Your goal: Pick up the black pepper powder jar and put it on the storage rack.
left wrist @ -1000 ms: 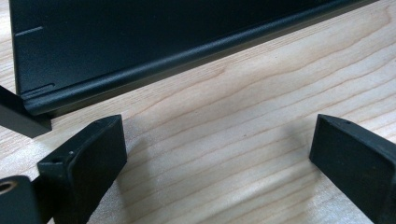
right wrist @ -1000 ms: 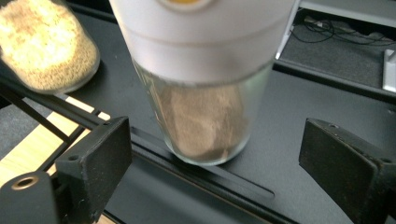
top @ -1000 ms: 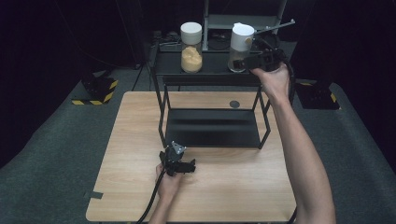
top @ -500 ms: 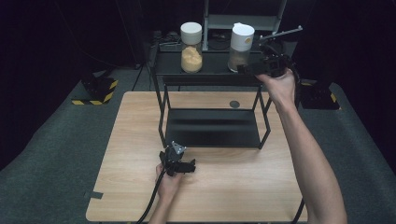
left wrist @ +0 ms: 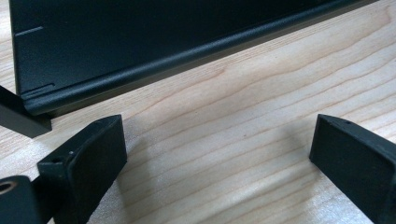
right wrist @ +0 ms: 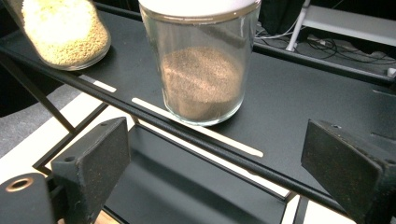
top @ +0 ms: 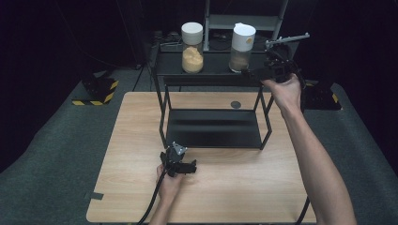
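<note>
The left gripper (top: 180, 165) sat low on the wooden table (top: 131, 187) just in front of the black rack's bottom shelf (top: 213, 129), jaws wide apart with nothing but bare wood between them. Over on the rack's top shelf (top: 211, 70), the jar of brown powder (right wrist: 203, 70) stood upright beside the jar of yellow grains (top: 192, 47). The right gripper (top: 263, 72) hung close by it, jaws just been opening, spread wide, clear of the glass

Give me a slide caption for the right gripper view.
Open right gripper faces a glass jar of brown powder standing on the black metal shelf.
</note>
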Demonstrator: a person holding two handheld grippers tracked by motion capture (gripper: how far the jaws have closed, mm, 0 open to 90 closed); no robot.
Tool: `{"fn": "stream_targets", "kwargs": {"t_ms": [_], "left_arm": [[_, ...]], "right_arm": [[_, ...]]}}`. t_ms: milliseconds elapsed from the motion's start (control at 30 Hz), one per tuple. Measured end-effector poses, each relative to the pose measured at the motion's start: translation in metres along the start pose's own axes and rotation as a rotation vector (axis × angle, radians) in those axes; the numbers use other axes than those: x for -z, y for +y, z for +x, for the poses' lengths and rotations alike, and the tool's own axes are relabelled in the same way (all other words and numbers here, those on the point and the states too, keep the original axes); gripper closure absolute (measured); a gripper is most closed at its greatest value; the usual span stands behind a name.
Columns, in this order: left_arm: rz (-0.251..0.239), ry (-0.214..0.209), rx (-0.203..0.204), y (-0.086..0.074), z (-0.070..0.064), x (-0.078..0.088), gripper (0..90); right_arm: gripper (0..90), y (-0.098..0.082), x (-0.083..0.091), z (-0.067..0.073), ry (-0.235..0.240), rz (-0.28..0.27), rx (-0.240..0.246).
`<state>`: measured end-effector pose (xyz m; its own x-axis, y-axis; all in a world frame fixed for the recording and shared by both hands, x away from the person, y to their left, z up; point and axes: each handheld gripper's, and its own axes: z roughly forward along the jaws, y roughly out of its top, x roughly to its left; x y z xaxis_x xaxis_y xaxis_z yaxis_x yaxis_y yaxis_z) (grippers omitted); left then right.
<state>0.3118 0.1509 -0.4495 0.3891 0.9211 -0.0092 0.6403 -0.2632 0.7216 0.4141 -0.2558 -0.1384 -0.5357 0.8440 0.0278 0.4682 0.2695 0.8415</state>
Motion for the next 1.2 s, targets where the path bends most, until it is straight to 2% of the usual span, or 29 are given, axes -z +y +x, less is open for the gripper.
{"fn": "stream_targets", "kwargs": {"t_ms": [533,833,1200], "left_arm": [[-0.002,0.000,0.000,0.000,0.000,0.000,3.7],[-0.002,0.000,0.001,0.000,0.000,0.000,3.7],[-0.003,-0.001,0.001,0.000,0.000,0.000,3.7]], "right_arm": [[7.5,-0.025,0.005,-0.009,0.002,-0.011,-0.022],[7.8,-0.035,0.007,-0.010,-0.009,-0.006,-0.018],[8.2,-0.048,0.007,-0.011,0.005,0.003,-0.013]]}}
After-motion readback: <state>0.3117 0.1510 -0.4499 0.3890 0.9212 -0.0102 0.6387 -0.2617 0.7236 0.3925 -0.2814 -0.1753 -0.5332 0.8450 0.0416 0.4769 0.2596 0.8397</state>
